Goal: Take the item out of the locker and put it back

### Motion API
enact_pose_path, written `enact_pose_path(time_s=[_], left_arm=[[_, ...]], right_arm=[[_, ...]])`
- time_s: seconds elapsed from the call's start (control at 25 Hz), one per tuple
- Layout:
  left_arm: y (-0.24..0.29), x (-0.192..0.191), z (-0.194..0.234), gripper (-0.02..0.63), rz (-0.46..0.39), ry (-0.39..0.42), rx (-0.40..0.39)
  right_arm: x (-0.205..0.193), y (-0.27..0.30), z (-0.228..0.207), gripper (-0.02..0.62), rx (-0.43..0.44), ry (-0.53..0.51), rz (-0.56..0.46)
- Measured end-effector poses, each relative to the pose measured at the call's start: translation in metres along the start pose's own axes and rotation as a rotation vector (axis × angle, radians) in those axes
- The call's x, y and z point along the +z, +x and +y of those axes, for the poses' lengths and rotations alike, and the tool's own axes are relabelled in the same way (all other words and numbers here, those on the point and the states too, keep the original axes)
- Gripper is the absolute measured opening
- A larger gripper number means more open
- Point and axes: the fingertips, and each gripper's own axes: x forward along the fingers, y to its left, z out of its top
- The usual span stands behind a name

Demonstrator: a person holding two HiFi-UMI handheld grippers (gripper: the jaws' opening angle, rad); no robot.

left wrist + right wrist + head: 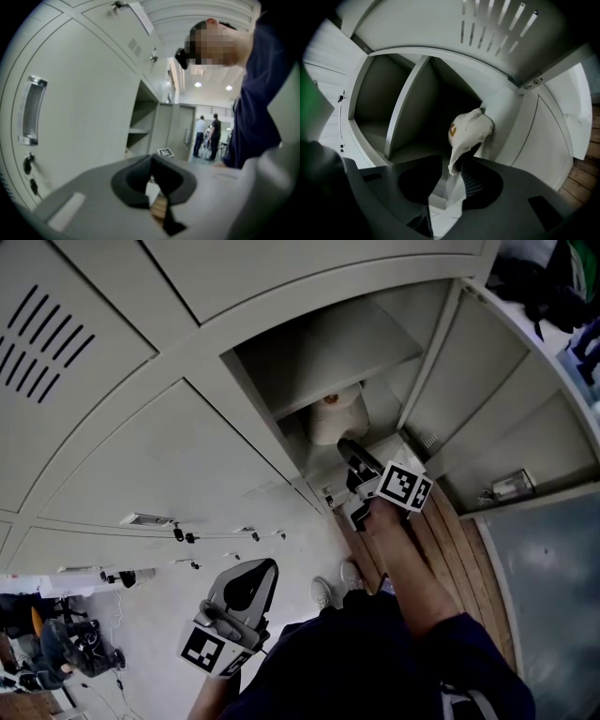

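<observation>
Nearest your body, the left gripper [255, 579] is held low, its jaws drawn together on nothing. Further out, your right gripper [451, 180] reaches into the open locker [328, 352] with jaws apart; the brim edge of the cap [471, 131] hangs at the gap but is not pinched. Beyond that, the cap rests against one inner face of the compartment. It is judged light, soft in the crown and liable to crumple, so take it squarely by the stiffer brim.
</observation>
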Motion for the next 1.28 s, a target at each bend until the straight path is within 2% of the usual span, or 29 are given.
enact_pose_path(time_s=[0.4, 0.72, 0.96, 1.28], left_arm=[[0.003, 0.004, 0.001, 0.005, -0.006, -0.006, 0.007], [0.005, 0.003, 0.003, 0.005, -0.004, -0.012, 0.008], [0.006, 0.003, 0.004, 0.005, -0.004, -0.013, 0.011], [0.006, 0.002, 0.003, 0.005, 0.0, -0.016, 0.003]], right_arm=[[0.008, 0.009, -0.008, 0.094, -0.043, 0.063, -0.036], [0.017, 0.016, -0.012, 0.06, -0.065, 0.13, -0.085], [0.021, 0.018, -0.007, 0.033, -0.029, 0.237, -0.129], [0.028, 0.017, 0.009, 0.02, 0.05, 0.262, -0.171]])
